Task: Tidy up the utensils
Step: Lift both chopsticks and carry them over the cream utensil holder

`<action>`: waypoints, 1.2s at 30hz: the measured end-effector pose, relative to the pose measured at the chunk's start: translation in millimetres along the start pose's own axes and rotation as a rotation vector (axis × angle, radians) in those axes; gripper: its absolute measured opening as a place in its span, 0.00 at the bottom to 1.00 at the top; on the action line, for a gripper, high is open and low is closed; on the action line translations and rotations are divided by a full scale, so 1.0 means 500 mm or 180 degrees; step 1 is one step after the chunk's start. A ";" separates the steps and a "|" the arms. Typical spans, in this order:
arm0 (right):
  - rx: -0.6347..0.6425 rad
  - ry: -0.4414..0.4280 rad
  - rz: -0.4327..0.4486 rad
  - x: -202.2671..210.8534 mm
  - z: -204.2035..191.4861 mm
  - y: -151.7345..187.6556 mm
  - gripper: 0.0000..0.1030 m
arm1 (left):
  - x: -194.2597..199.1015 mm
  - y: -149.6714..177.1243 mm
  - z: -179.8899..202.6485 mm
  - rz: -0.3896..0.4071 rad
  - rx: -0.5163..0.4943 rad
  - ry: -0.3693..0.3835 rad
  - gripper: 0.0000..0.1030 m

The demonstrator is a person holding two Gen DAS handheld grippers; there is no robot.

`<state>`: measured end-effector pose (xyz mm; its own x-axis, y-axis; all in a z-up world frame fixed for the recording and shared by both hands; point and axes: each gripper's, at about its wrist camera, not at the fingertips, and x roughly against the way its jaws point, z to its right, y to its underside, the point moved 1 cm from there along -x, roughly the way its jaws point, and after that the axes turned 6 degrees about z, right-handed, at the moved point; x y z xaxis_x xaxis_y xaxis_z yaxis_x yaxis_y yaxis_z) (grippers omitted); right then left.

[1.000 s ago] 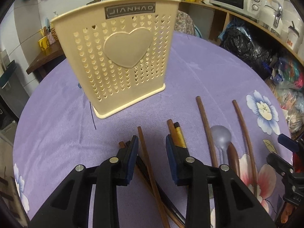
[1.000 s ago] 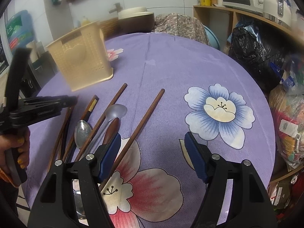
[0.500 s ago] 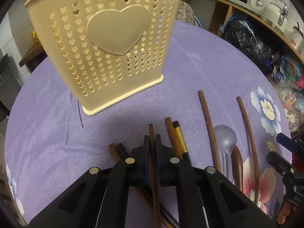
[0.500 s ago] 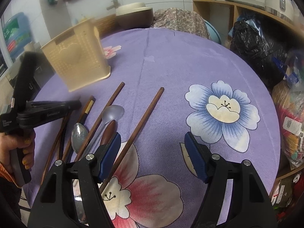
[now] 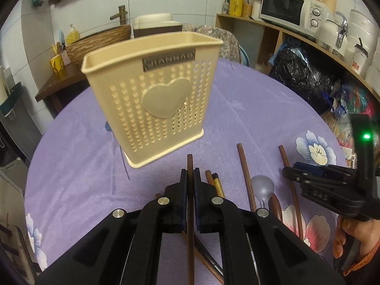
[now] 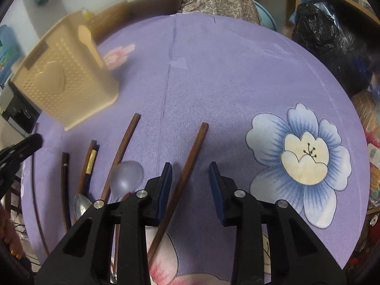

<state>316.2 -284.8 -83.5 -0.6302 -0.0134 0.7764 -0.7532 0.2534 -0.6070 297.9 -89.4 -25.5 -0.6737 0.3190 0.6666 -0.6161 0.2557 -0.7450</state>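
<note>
My left gripper (image 5: 189,174) is shut on a dark wooden chopstick (image 5: 189,163), lifted above the purple cloth and aimed at the cream utensil holder (image 5: 154,104). More chopsticks (image 5: 245,173) and a translucent spoon (image 5: 262,186) lie on the cloth to its right. My right gripper (image 6: 190,178) is open, low over the cloth, straddling a brown chopstick (image 6: 190,156). In the right wrist view the holder (image 6: 64,83) stands at the far left, and other chopsticks (image 6: 121,152), a translucent spoon (image 6: 125,175) and a metal spoon (image 6: 80,204) lie to the left of the gripper.
The round table's purple flowered cloth (image 6: 225,71) ends at an edge on the right. A black bag (image 5: 301,76) and shelves with a microwave (image 5: 285,14) stand beyond it. My right gripper shows in the left wrist view (image 5: 308,173) at the right.
My left gripper closed on a chopstick and lifted it off the cloth toward the holder. My right gripper narrowed and moved down over the rightmost chopstick.
</note>
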 end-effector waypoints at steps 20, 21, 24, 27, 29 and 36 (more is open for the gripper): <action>-0.0039 -0.0580 0.0349 0.105 -0.006 -0.050 0.08 | 0.173 -0.014 -0.068 0.0613 0.0225 -0.0033 0.06; -0.0026 -0.0632 0.0398 0.126 -0.006 -0.050 0.08 | 0.189 -0.015 -0.071 0.0663 0.0234 -0.0031 0.06; 0.0028 -0.0821 0.0627 0.208 0.008 -0.065 0.08 | 0.241 -0.017 -0.086 0.0827 0.0258 -0.0048 0.06; 0.0095 -0.0905 0.0775 0.268 0.020 -0.075 0.08 | 0.287 -0.021 -0.098 0.0969 0.0268 -0.0081 0.06; 0.0151 -0.0963 0.0821 0.295 0.023 -0.076 0.08 | 0.308 -0.023 -0.099 0.1037 0.0245 -0.0116 0.06; 0.0308 -0.1013 0.0887 0.334 0.023 -0.073 0.08 | 0.320 -0.022 -0.101 0.1079 0.0204 -0.0228 0.06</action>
<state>236.5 -307.4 66.2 -0.8272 -0.2587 0.4988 -0.5508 0.1979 -0.8108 217.7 4.6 88.2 -0.8699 0.3105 0.3833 -0.3753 0.0875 -0.9228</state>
